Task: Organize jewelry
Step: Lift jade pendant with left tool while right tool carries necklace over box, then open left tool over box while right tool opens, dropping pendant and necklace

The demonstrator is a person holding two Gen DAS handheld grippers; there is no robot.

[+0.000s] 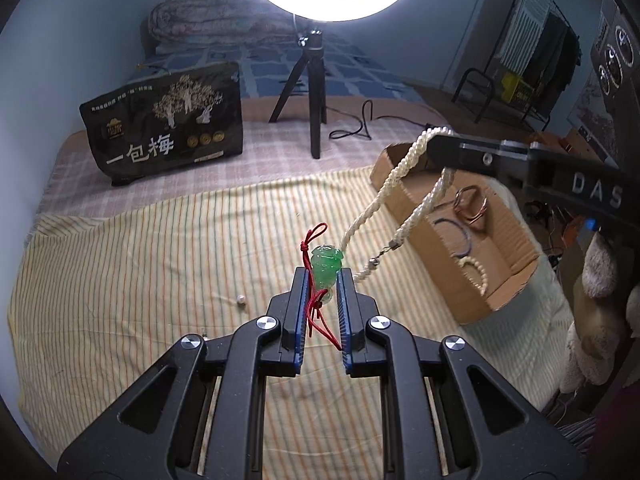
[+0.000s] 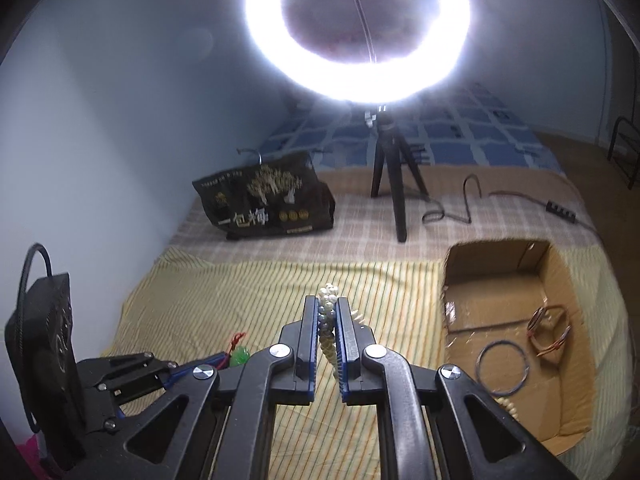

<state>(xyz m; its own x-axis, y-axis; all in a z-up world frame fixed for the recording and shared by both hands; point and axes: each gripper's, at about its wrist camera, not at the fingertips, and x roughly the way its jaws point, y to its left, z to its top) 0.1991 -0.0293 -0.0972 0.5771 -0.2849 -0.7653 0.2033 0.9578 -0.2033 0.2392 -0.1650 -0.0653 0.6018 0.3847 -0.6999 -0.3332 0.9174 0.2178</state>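
The left gripper point(image 1: 323, 280) pinches the green charm point(image 1: 327, 270) and the right gripper point(image 2: 329, 312) pinches the pearls point(image 2: 326, 320) (both up in the air), so one could slip before reaching the box point(image 2: 560, 280) at 3 o'clock.

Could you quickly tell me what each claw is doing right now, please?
Left claw: closed on the green pendant.
Right claw: closed on the pearl necklace.

Bedroom: bed point(image 1: 280, 64), rolled quilt point(image 1: 208, 20)
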